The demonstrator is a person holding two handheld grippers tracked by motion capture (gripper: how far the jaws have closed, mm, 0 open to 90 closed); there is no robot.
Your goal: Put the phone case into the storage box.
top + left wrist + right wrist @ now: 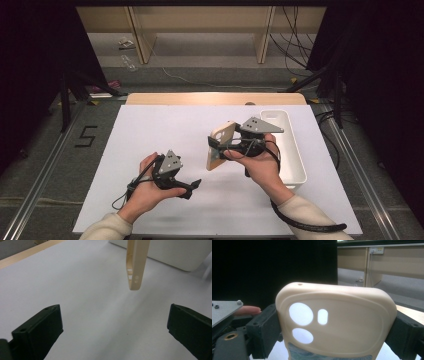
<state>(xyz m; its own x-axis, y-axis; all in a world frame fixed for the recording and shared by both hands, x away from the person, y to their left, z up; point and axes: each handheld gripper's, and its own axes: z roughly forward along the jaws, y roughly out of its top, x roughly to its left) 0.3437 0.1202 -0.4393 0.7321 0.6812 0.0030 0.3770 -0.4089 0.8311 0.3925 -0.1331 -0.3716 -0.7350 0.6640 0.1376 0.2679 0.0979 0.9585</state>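
Left gripper (192, 186) lay low over white table cover (150, 130), jaws spread wide, nothing between them. Ahead and to its right, well apart, hung cream phone case (220, 146), long axis near upright, lower end clear of table. Right gripper (216, 150) clamped case by both long edges, held aloft; right hand nearer by far. White bin (292, 150) sat just right of that hand, near table's right edge. Open room lay left and centre.

Phone case (136, 263) cut off by the top edge in the left hand-held gripper view; lower end cropped in the right one. Floor litter (127, 44) too small to identify.
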